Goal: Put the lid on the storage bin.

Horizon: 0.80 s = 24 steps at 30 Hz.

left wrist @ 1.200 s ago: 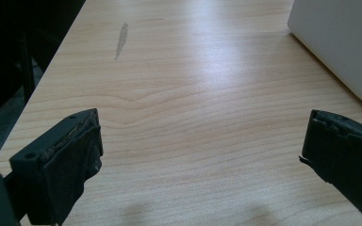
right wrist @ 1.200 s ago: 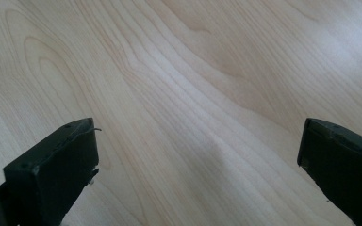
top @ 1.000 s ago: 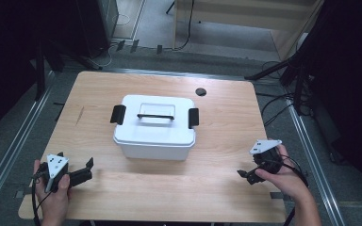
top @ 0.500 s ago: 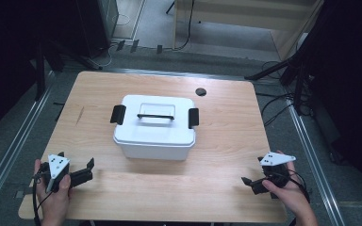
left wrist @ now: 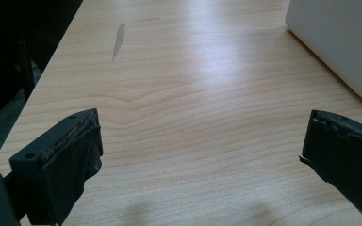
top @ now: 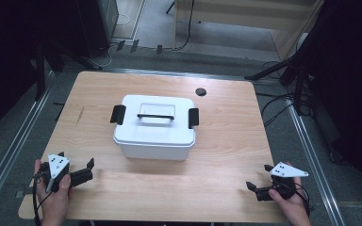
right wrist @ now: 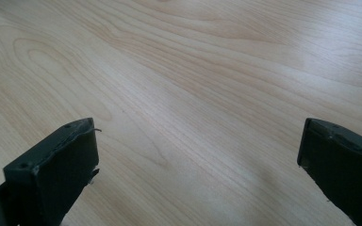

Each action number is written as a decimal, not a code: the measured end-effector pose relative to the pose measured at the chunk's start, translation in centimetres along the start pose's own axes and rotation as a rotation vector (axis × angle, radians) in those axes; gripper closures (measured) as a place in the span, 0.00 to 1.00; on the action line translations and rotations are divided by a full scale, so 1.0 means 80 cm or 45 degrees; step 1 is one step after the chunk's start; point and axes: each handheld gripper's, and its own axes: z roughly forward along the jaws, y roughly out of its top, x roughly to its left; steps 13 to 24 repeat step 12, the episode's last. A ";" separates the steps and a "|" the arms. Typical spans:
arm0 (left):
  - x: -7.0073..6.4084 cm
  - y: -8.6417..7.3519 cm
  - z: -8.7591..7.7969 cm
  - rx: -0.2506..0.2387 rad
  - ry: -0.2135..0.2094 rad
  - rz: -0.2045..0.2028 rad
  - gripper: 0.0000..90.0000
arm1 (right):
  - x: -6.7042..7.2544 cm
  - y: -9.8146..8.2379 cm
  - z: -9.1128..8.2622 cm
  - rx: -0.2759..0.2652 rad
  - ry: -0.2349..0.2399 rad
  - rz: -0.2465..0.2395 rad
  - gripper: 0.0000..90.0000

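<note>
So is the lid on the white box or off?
On. The lid sits flat on top of the white box, with a black clip at each end and its handle lying down.

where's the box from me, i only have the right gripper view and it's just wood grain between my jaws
Observer: In the high view the white box sits mid-table, ahead and to the left of the right gripper.
Operator: lid on it or off
Observer: On. A black clasp sits at each end and a handle lies across the lid.
Operator: what's the other hand up to
Observer: The left gripper is near the table's front left corner, jaws wide apart, holding nothing; its own view catches the box's lower corner at upper right.
</note>
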 end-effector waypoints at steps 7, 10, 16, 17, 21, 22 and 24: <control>0.000 0.001 0.002 0.025 -0.014 0.004 0.00 | -0.003 -0.007 -0.004 -0.065 -0.005 0.075 0.00; 0.000 0.001 0.003 0.029 -0.015 0.006 0.00 | -0.003 -0.008 -0.004 -0.069 -0.007 0.075 0.00; 0.000 0.002 0.004 0.037 -0.018 0.001 0.00 | -0.002 -0.008 -0.003 -0.064 -0.011 0.072 0.00; 0.000 0.002 0.004 0.037 -0.018 0.001 0.00 | -0.002 -0.008 -0.003 -0.064 -0.011 0.072 0.00; 0.000 0.002 0.004 0.037 -0.018 0.001 0.00 | -0.002 -0.008 -0.003 -0.064 -0.011 0.072 0.00; 0.000 0.002 0.004 0.037 -0.018 0.001 0.00 | -0.002 -0.008 -0.003 -0.064 -0.011 0.072 0.00; 0.000 0.002 0.004 0.037 -0.018 0.001 0.00 | -0.002 -0.008 -0.003 -0.064 -0.011 0.072 0.00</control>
